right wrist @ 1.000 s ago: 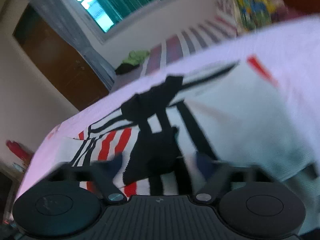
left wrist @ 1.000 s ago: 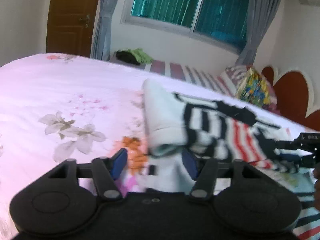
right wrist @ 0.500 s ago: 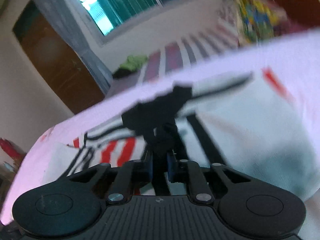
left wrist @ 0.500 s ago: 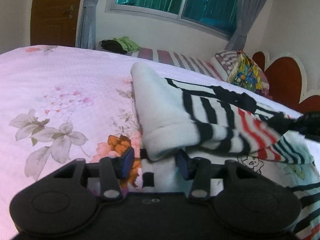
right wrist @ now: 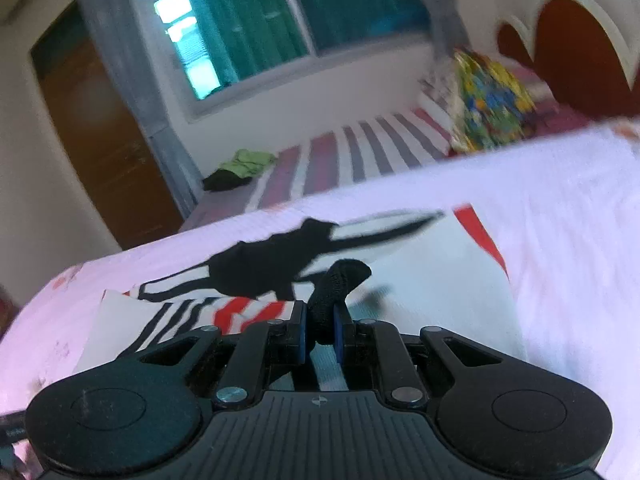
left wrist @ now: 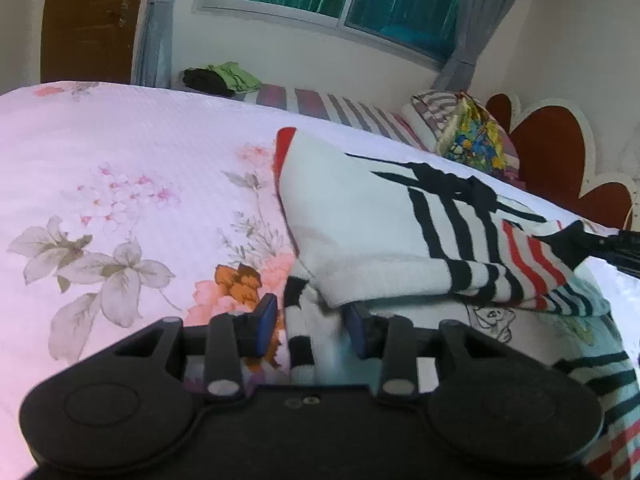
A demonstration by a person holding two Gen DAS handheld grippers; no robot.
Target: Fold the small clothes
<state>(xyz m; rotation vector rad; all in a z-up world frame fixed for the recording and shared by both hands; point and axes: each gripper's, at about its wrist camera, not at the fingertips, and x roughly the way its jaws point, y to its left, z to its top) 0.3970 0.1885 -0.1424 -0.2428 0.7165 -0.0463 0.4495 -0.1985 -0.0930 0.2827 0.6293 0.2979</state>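
Observation:
A small white sweater (left wrist: 360,216) with black and red stripes lies on the floral bed sheet (left wrist: 120,168), one part folded over onto itself. My left gripper (left wrist: 310,326) is open, its blue pads on either side of the sweater's striped lower edge, low on the bed. My right gripper (right wrist: 319,334) is shut on a black edge of the sweater (right wrist: 420,292) and holds it a little above the rest. Its tip also shows at the right of the left wrist view (left wrist: 616,244), pulling a striped corner.
A second striped garment (left wrist: 592,364) lies under the sweater at the right. A colourful pillow (left wrist: 472,140) and striped bedding (left wrist: 344,108) lie by the red headboard (left wrist: 552,148). Green and black clothes (left wrist: 220,78) sit under the window, by a brown door (left wrist: 88,20).
My right gripper closed on the sweater's black edge and lifted it back. My left gripper stayed open at the lower edge and narrowed a little; the folded layer now lies flatter.

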